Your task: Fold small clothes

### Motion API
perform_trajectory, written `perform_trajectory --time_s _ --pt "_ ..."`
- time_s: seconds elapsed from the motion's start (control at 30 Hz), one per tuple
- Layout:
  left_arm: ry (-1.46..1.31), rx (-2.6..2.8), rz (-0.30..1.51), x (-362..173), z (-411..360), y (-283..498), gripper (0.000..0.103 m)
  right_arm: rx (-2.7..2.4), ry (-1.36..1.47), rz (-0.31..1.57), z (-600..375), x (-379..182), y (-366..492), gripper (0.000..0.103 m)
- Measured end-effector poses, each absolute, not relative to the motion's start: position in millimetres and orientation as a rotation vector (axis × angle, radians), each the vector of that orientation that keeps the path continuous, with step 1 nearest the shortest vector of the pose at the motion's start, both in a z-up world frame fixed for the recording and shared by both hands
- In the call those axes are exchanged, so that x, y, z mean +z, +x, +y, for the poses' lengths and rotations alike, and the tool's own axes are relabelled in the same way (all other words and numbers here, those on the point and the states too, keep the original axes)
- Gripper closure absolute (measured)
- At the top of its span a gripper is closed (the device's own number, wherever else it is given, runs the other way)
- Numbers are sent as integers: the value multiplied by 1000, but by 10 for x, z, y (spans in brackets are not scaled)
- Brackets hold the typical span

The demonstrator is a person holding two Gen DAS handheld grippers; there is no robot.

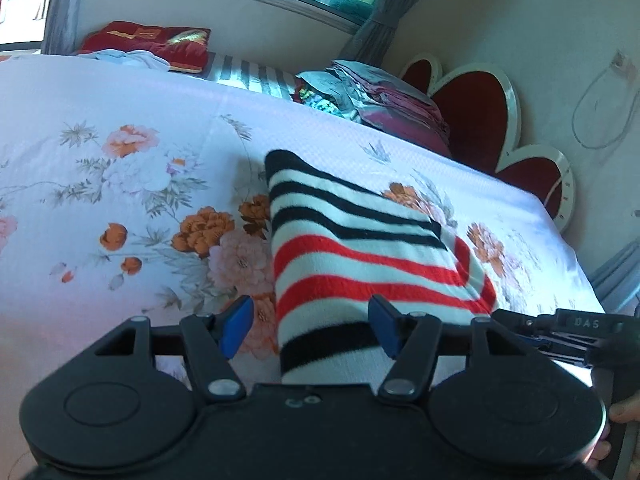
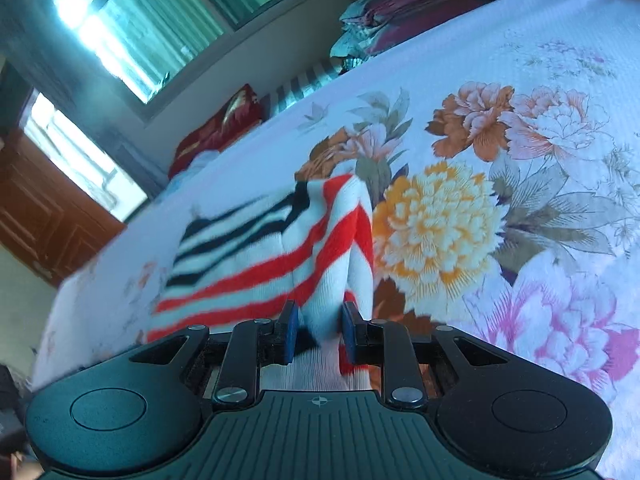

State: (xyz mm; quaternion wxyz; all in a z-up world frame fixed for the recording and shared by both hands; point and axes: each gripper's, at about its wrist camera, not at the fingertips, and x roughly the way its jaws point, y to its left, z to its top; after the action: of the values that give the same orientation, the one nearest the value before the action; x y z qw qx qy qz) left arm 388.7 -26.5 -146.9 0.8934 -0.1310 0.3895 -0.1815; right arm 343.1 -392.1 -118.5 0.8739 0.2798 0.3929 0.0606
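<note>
A small striped garment, white with black and red stripes, lies partly folded on the floral bedsheet. My left gripper is open, its blue pads astride the garment's near black-striped edge. My right gripper is shut on a bunched fold of the same garment, lifting its corner off the sheet. The right gripper's body shows at the right edge of the left wrist view.
A red cushion and a pale cloth lie at the bed's far side. A stack of folded bedding sits by the red heart-shaped headboard. A window and grey curtains stand behind. A brown door shows at left.
</note>
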Motion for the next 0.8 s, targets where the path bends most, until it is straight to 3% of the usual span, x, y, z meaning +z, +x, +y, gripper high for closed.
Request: perform_trajectory --time_s 0.3,0.43,0.53,0.8 --pt "-160 -383 766 -1435 -400 3772 50 56 443 810 -3800 -1231 3399 80" --pt "-153 -398 765 -1355 -362 3611 34 92 480 815 -3800 -1106 3221 80" --pt "-156 -410 792 -1377 -338 3503 34 94 476 818 -3792 -1056 3038 80" --pt "-244 -447 887 -1635 -244 3418 44 65 509 849 -3784 -1138 2676 77"
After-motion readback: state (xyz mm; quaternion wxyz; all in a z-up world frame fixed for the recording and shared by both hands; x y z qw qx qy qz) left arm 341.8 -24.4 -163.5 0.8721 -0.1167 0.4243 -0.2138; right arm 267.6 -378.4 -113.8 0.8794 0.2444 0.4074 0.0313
